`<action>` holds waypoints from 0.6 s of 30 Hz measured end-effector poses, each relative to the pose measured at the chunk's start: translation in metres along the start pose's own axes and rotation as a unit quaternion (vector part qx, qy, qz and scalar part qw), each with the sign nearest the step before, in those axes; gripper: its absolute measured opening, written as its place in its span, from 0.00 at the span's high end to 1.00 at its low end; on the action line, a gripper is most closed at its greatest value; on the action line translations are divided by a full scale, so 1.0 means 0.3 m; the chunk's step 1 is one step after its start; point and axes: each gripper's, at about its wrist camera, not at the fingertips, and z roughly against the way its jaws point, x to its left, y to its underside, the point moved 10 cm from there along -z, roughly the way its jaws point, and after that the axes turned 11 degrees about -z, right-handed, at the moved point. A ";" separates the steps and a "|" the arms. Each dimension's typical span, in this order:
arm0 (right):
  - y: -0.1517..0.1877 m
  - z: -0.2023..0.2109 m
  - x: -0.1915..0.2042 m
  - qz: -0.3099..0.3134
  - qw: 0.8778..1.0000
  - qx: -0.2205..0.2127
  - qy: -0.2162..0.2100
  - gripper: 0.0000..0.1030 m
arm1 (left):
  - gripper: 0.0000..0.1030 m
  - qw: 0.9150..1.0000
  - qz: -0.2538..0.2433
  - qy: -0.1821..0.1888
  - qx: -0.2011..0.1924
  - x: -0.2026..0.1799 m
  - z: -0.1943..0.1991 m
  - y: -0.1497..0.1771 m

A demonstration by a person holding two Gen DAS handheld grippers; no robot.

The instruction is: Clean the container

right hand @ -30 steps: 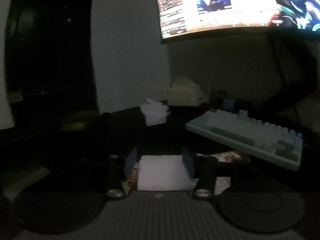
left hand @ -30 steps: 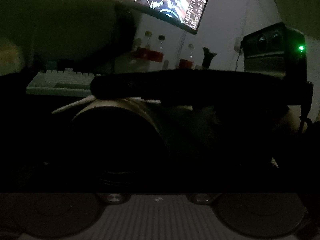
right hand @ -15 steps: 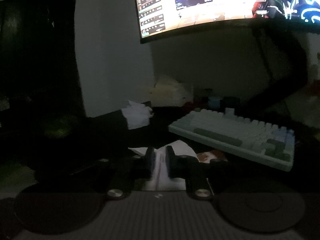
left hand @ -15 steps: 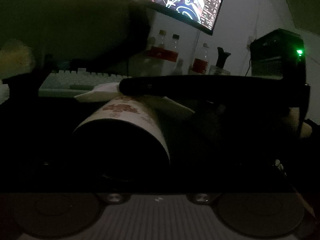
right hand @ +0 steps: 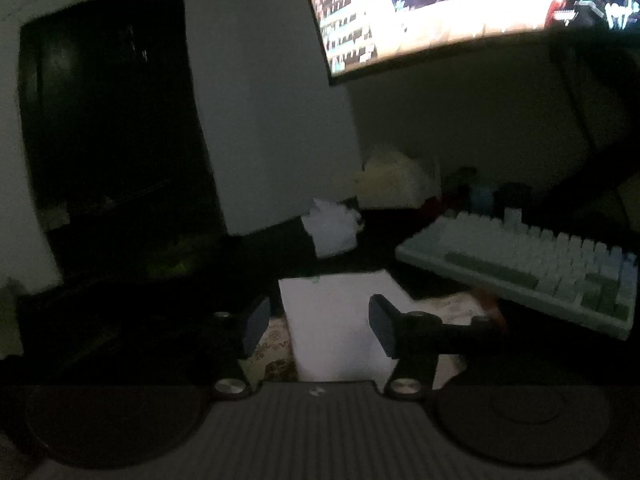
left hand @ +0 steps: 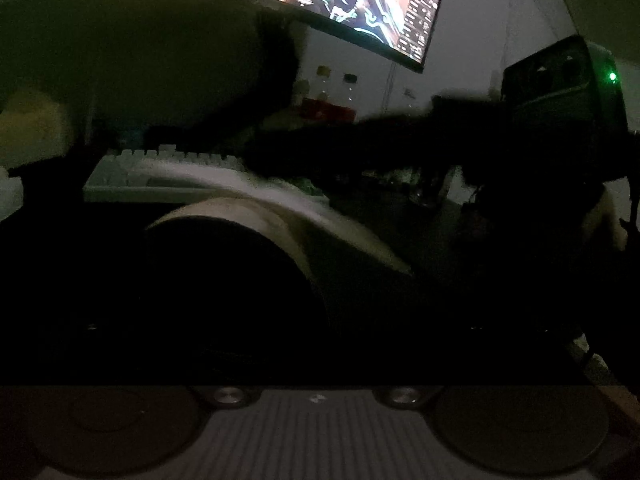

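Left wrist view first: super dark, but right in front of the left gripper (left hand: 316, 360) there's a paper cup (left hand: 248, 264) lying on its side, pale wall catching the monitor glow, its dark end facing the camera. Can't make out the fingers at all in the murk, so I honestly cannot tell if that gripper is clamped on the cup or not, though it sits right where the jaws would be. A white tissue (left hand: 288, 200) drapes over the cup's top and trails off to the right. The other gripper's dark body crosses the upper right with a green LED (left hand: 612, 77) lit.

Right wrist view: the right gripper (right hand: 316, 324) has its jaws spread wide apart, nothing pinched. The same white tissue (right hand: 340, 320) lies between and just ahead of the pads, on top of the cup's printed wall (right hand: 272, 344).

Progress-wise, I'd guess we're mid-wipe: tissue is on the cup's outside, and nothing shows whether the inside is done.

Setting: a black desk (right hand: 160, 320) in a dim room, pale mint keyboard (right hand: 540, 268) ahead to the right, big lit monitor (right hand: 440, 12) above, crumpled tissues (right hand: 332, 232) further ahead, bottles (left hand: 332, 96) by the wall.
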 end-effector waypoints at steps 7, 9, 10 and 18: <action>-0.005 -0.106 -0.098 0.030 0.998 0.022 0.055 0.78 | 0.00 1.000 -0.002 -0.012 -0.004 0.012 -0.005 -0.004; 0.007 -0.095 -0.102 0.029 0.998 0.015 0.057 0.63 | 0.00 1.000 -0.003 -0.018 -0.001 0.019 -0.003 -0.004; 0.007 -0.077 -0.114 0.010 0.998 0.013 0.057 0.52 | 0.00 1.000 -0.004 -0.017 -0.001 0.022 0.000 -0.004; 0.110 -0.002 -0.182 -0.044 0.996 0.070 0.041 0.21 | 0.00 1.000 -0.010 -0.019 -0.002 0.032 0.003 -0.002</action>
